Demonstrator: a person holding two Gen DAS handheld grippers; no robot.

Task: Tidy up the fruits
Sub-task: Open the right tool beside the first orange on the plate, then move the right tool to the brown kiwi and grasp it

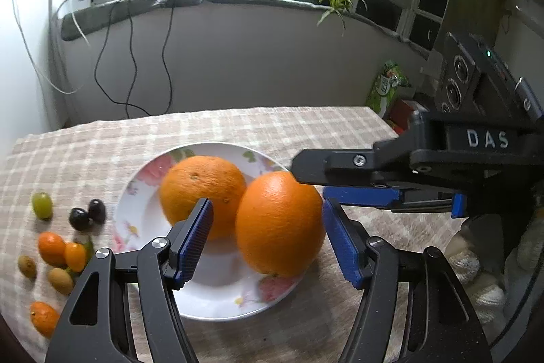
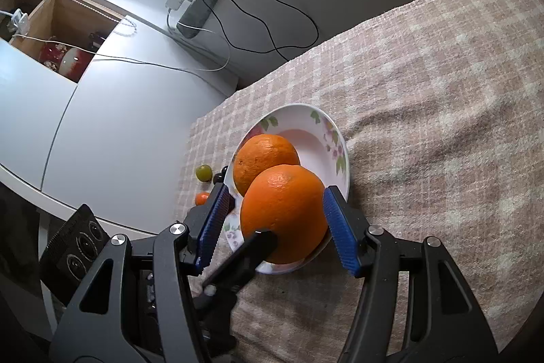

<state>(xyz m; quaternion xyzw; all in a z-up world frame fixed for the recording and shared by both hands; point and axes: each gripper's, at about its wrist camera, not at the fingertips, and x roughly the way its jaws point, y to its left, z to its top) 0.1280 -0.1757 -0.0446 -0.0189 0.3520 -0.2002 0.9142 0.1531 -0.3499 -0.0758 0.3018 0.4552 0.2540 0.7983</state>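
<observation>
You've got 2 big round oranges, the far one (image 1: pixel 203 189) and the near one (image 1: pixel 279 223), on the white floral plate (image 1: pixel 142 193). The near one sits between both grippers: your left (image 1: pixel 267 240) stands apart, and your right (image 2: pixel 273 221) touches with one pad only, so I can't tell if it's clamped. The small fruits (image 1: pixel 54 247) wait on the checked cloth (image 1: pixel 85 155); the frame edge and gripper hide some.
</observation>
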